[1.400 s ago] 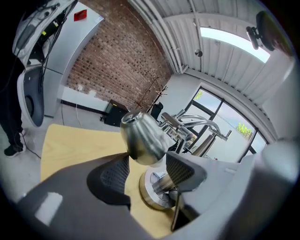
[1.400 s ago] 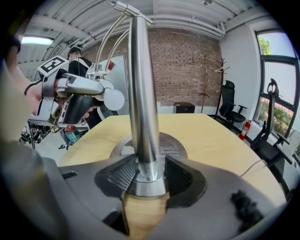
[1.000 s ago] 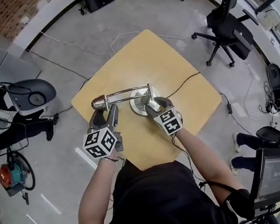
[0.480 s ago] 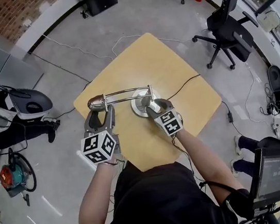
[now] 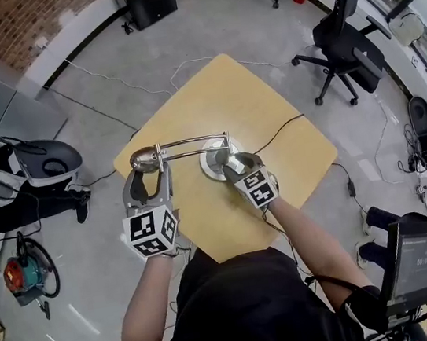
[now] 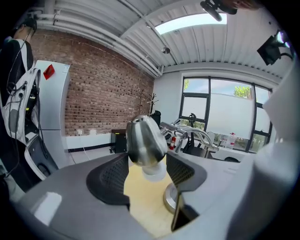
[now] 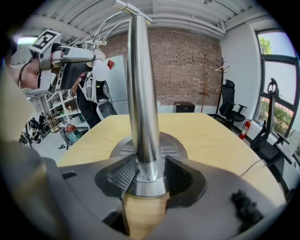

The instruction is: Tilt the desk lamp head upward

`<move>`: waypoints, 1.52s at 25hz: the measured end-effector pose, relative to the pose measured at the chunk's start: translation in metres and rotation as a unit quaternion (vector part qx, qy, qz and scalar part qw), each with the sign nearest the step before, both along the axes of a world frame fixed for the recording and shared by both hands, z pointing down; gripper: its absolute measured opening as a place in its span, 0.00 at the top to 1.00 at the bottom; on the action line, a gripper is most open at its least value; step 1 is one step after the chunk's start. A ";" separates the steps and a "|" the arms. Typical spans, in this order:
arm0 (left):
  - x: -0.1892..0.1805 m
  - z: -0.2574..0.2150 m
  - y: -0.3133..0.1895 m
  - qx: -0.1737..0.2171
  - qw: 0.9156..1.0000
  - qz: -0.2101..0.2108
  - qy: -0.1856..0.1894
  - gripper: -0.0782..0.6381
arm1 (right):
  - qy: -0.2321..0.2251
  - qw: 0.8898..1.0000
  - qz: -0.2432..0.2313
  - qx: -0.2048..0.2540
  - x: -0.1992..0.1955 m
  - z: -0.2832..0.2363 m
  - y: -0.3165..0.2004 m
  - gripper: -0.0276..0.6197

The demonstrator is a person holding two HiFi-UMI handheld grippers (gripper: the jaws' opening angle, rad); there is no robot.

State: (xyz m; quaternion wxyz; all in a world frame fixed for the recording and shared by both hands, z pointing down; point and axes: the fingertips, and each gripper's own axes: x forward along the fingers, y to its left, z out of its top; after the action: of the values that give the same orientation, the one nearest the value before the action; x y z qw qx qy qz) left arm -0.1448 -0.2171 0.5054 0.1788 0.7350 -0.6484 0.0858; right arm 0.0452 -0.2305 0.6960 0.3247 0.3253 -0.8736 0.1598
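Holding the chrome lamp head [image 6: 145, 140] across its smooth dome, my left gripper [image 6: 146, 165] has both pads against it, jaws spread wide, and the bite looks shallow. The head sits near the left corner of the wooden table [image 5: 270, 125], at the end of the twin-rod arm [image 5: 189, 140]. My right gripper [image 7: 146, 174] is clamped on the upright post [image 7: 140, 103] just above the round base [image 7: 174, 151]. The risks, as I judge them: the polished dome could slip out of the pads as I tilt it, or a stiff joint could lever the whole lamp, twisting the post in my right grip or lifting the base.
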 end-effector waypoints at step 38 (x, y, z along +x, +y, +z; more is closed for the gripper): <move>0.064 -0.142 -0.011 0.189 0.927 0.101 -0.308 0.53 | -0.002 1.000 0.000 -0.001 0.002 -0.008 0.000 0.64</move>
State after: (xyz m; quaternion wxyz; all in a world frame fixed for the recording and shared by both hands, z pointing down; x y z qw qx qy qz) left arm -0.0809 -0.2282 0.3638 -0.1818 0.7539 -0.5984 0.2011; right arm 0.0471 -0.2301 0.6877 0.3230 0.3245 -0.8743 0.1614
